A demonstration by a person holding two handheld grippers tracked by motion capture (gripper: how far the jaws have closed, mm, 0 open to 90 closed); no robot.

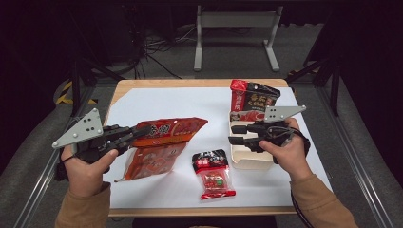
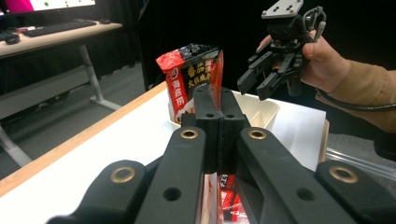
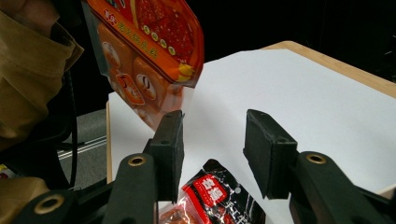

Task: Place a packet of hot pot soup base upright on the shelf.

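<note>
My left gripper [image 1: 138, 130] is shut on the edge of an orange snack packet [image 1: 173, 129] and holds it above the white sheet. In the left gripper view the jaws [image 2: 215, 95] pinch that packet [image 2: 218, 65], seen edge-on. A second orange packet [image 1: 152, 161] lies flat beneath it. A small red packet [image 1: 215, 173] lies near the front middle. My right gripper [image 1: 233, 134] hovers open over a beige box [image 1: 247, 161] with nothing between its jaws. From the right gripper [image 3: 212, 140] the held orange packet [image 3: 154, 42] hangs at upper left and the red packet [image 3: 219, 196] lies below.
A red and black packet [image 1: 252, 97] stands upright in the far end of the beige box [image 2: 261, 109]. A white sheet [image 1: 190, 102] covers the wooden table, bare across its far left. A metal frame stands on the floor beyond the table.
</note>
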